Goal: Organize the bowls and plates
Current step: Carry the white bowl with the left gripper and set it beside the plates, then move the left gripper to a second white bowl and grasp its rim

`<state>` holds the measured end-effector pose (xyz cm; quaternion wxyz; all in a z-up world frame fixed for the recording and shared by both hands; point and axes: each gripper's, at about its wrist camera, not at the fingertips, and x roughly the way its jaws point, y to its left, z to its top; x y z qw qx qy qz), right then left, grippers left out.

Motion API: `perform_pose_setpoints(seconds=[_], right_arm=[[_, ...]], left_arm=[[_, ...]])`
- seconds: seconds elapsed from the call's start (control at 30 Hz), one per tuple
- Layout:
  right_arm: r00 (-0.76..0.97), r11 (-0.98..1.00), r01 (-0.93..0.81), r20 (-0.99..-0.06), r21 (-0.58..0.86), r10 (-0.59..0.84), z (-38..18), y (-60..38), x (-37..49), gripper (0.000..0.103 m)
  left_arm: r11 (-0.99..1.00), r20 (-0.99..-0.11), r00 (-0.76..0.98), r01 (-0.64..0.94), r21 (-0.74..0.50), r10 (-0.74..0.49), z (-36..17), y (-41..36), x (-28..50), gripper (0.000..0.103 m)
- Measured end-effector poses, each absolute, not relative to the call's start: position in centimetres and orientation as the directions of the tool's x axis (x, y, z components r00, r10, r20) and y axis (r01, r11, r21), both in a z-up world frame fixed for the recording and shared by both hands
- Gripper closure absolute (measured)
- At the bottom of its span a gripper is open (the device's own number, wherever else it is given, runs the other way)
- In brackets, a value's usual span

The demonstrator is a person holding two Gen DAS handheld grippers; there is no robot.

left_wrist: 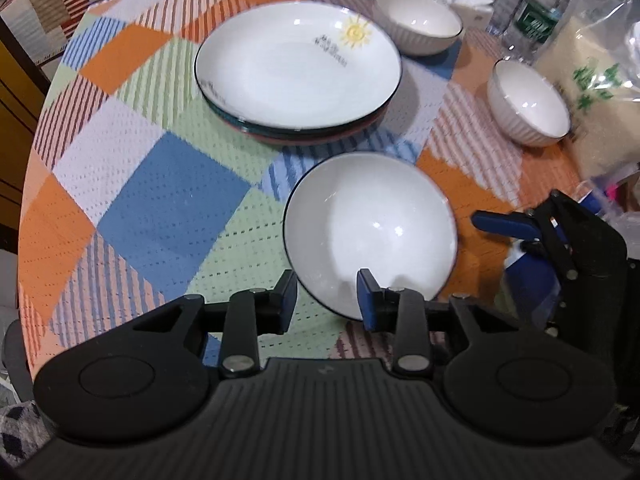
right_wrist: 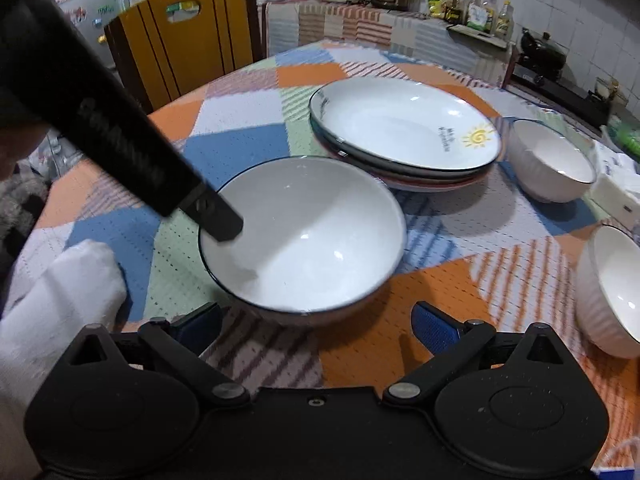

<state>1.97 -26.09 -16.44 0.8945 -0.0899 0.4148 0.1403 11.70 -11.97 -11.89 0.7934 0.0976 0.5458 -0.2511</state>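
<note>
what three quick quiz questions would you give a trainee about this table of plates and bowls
1. Multiple choice: counting the wide bowl, how many bowls stand on the table? A) two B) three C) five
2. True or false: the sun plate lies on top of the plate stack.
3. Short answer: which one has a finger inside the wide bowl, the left hand-held gripper or the right hand-held gripper?

Key:
1. B, the wide bowl plus two ribbed bowls.
2. True.
3. Left; its open fingers straddle the rim.
</note>
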Motion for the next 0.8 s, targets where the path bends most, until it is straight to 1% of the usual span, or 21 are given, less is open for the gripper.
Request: perform_pose_setpoints(seconds=[0.1,0.27,0.53,0.8], right_arm=[[0.643,0.957,-0.289,-0.747,-0.029,0.172,-15.0,-27.6,0.8,0.001],[0.699,0.977,-0.205,-0.707,-0.051,0.110,-12.1,-30.1,-0.6,0.001],[0.718,0.998,-0.029,-0.696,-0.057,-0.019,-9.2,-34.3,-1.5,0.001],[0.695,0.992,0.122,-0.711,-0.031,-0.108,-8.8,-37.6,-1.1,0.001]], left_arm=[[0.849,-0.907,0.296,0.516,-0.111,-0.298,-10.3,-12.1,11.5,0.071],[0.836,-0.891,0.333,0.542,-0.088,-0.310,-7.7,-12.9,11.1,0.070],[0.814,-0.858,0.391,0.578,-0.053,-0.333,-4.0,-15.5,10.9,0.070],[0.775,-0.840,0.397,0.630,-0.042,-0.369,-2.7,-19.7,11.5,0.066]])
